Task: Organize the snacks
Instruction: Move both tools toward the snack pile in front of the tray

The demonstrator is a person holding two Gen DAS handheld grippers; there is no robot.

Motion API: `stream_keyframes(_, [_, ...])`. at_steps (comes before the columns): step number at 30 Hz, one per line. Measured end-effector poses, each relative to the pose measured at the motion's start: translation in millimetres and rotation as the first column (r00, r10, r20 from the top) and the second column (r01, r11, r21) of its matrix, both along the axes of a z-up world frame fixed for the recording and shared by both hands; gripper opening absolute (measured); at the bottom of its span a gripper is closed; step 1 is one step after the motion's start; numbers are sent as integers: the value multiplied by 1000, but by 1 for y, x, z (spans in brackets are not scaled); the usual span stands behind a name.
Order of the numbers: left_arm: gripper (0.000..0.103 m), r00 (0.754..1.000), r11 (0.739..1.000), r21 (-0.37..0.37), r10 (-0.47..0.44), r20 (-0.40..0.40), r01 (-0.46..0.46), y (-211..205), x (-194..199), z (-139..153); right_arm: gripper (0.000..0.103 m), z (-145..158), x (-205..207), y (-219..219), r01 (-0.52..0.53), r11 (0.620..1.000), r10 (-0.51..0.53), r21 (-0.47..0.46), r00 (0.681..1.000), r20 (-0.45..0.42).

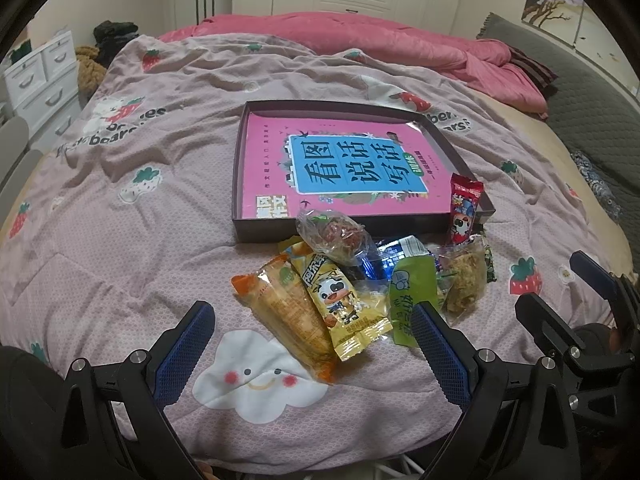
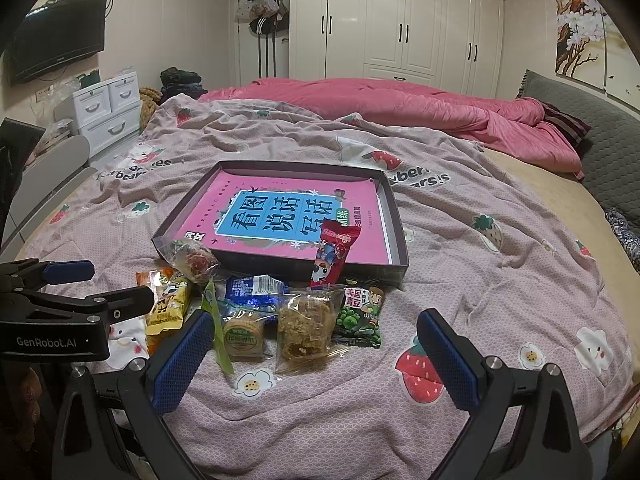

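Observation:
A dark shallow box [image 1: 240, 176] [image 2: 400, 256] lies on the bed with a pink book [image 1: 272, 160] [image 2: 224, 208] inside. Several wrapped snacks lie in a pile in front of it: an orange pack [image 1: 288, 316], a yellow cow pack [image 1: 344, 300] [image 2: 168, 304], a green pack [image 1: 412, 292], a clear bag of red snacks [image 1: 332, 236] [image 2: 192, 260], a crumbly cake [image 2: 306, 328] and a green-pea pack [image 2: 360, 312]. A red pack [image 1: 464, 208] [image 2: 334, 252] leans on the box's front rim. My left gripper [image 1: 312, 336] and right gripper [image 2: 316, 344] are open and empty, just short of the pile.
The bed carries a pink strawberry quilt [image 1: 120, 240] [image 2: 480, 280] with a rumpled pink duvet [image 2: 400, 108] behind. White drawers [image 2: 108, 108] stand at the left, wardrobes [image 2: 400, 20] at the back. Each gripper shows in the other's view: the right [image 1: 580, 312], the left [image 2: 80, 292].

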State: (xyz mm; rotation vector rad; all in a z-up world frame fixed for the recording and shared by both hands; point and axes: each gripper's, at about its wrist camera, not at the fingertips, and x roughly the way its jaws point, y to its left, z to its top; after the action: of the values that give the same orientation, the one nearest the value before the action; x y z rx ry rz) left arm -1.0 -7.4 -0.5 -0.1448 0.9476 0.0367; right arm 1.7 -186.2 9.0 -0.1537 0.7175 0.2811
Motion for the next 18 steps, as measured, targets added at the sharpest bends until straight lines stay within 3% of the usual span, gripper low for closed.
stream_keyframes(18, [98,1000,1000,-3,-3,0,3,0,0,-1,102,-1,0,0,3,1000,-3,1,1000,4])
